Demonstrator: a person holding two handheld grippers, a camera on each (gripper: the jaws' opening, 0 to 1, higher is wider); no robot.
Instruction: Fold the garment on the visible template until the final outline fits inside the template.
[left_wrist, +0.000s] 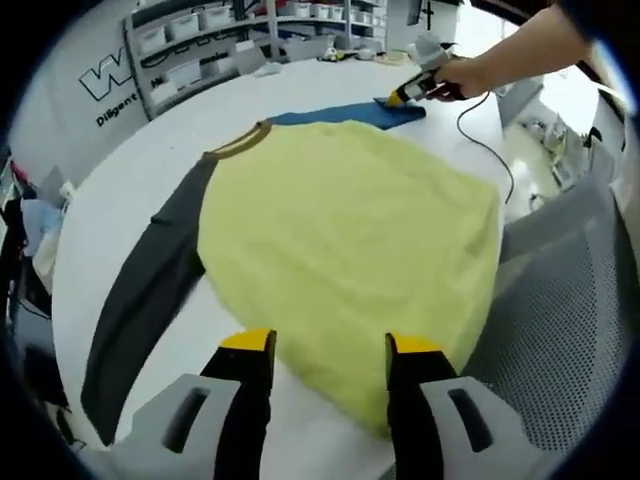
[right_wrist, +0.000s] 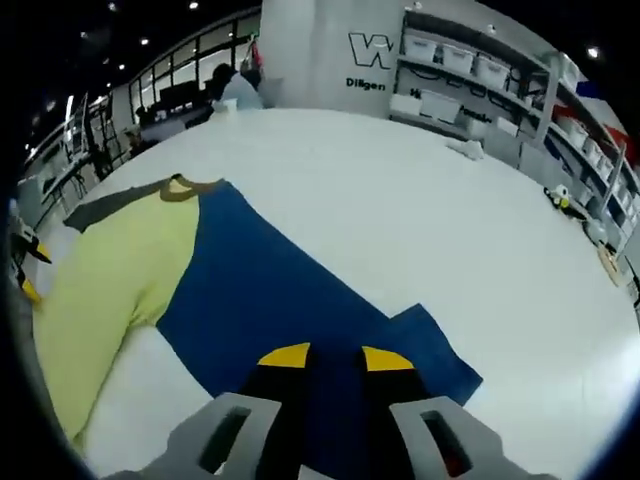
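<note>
Left gripper (left_wrist: 330, 345) rises from the bottom centre, jaws spread wide. Right gripper (right_wrist: 336, 358) sits at bottom centre, jaws narrowly apart; a hand (left_wrist: 462, 76) grips it at upper right

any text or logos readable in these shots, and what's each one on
"W": large dark logo letter, cut off, on the white wall in both views.
"Diligen": smaller line under the logo, cut off by the shelving; "Diligent" in the left gripper view.
Storage bins' labels: too small to read.

Garment (left_wrist: 345, 250) flat on table (left_wrist: 140, 170), shelves (left_wrist: 215, 35) seemingly behind
</note>
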